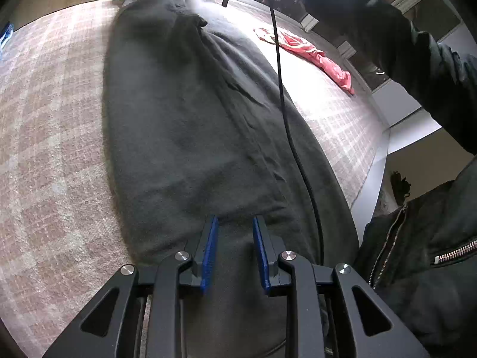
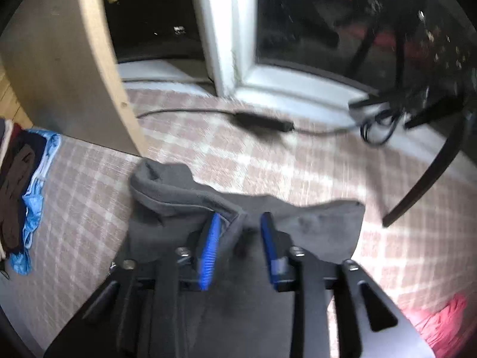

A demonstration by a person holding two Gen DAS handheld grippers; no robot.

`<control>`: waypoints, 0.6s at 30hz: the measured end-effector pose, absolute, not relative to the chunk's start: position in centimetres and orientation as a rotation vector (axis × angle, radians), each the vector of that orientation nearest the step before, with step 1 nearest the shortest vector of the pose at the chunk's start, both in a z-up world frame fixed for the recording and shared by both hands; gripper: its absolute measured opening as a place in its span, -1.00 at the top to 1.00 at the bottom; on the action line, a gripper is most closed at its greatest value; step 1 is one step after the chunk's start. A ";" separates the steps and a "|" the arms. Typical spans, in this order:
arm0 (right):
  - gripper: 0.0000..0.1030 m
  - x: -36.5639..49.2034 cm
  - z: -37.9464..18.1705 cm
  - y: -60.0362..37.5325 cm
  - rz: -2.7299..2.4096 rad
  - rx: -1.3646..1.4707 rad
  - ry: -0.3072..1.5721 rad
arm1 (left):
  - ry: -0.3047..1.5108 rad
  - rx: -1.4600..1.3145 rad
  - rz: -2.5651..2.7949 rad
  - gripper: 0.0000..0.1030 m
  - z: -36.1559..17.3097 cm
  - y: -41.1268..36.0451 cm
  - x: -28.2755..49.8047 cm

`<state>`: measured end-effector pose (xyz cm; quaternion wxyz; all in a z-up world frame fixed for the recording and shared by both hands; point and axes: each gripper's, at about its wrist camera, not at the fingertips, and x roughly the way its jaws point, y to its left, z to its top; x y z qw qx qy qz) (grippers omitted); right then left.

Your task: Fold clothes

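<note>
A long dark grey garment [image 1: 184,125] lies stretched out on the checked pink cloth [image 1: 50,149]. My left gripper [image 1: 235,223] is open, its blue pads just above the garment's near end, holding nothing. In the right wrist view my right gripper [image 2: 241,220] is open over the garment's other end [image 2: 313,220], where a folded-over cuff or collar [image 2: 170,191] bulges up against the left pad [image 2: 210,247]. That view is blurred by motion.
A crumpled red garment [image 1: 301,47] lies at the far right, also in the right wrist view [image 2: 444,322]. A stack of dark and blue clothes [image 2: 23,197] sits left. A black cable [image 1: 283,104] hangs across. A wooden panel [image 2: 59,68], window frame [image 2: 226,35] and chair leg [image 2: 426,176] stand beyond.
</note>
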<state>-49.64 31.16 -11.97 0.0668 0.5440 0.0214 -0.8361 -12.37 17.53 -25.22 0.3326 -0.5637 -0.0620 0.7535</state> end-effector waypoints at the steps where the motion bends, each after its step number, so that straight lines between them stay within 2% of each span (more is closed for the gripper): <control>1: 0.20 -49.7 -11.7 30.8 -2.505 1.602 0.076 | -0.151 -1.472 1.965 0.54 -25.2 17.7 -12.5; 5: 0.15 -50.6 -11.0 25.6 -2.398 1.492 0.300 | -0.123 -1.463 1.946 0.45 -25.2 17.9 -12.7; 9: 0.15 -51.6 -13.3 20.5 -2.285 1.486 0.620 | -0.134 -1.457 1.930 0.45 -25.2 17.8 -12.9; 12: 0.15 -51.7 -15.0 19.0 -2.219 1.506 0.769 | -0.154 -1.453 1.914 0.45 -25.3 17.7 -13.1; 13: 0.22 -51.8 -15.4 19.0 -2.209 1.523 0.791 | -0.161 -1.451 1.908 0.45 -25.3 17.7 -13.1; 14: 0.64 -52.2 -15.5 19.3 -2.198 1.556 0.740 | -0.165 -1.449 1.903 0.45 -25.3 17.6 -13.2; 15: 0.87 -52.6 -15.7 19.7 -2.187 1.589 0.689 | -0.166 -1.446 1.901 0.45 -25.3 17.6 -13.2; 18: 0.88 -53.3 -14.9 20.9 -2.178 1.615 0.510 | -0.165 -1.438 1.898 0.45 -25.4 17.7 -13.2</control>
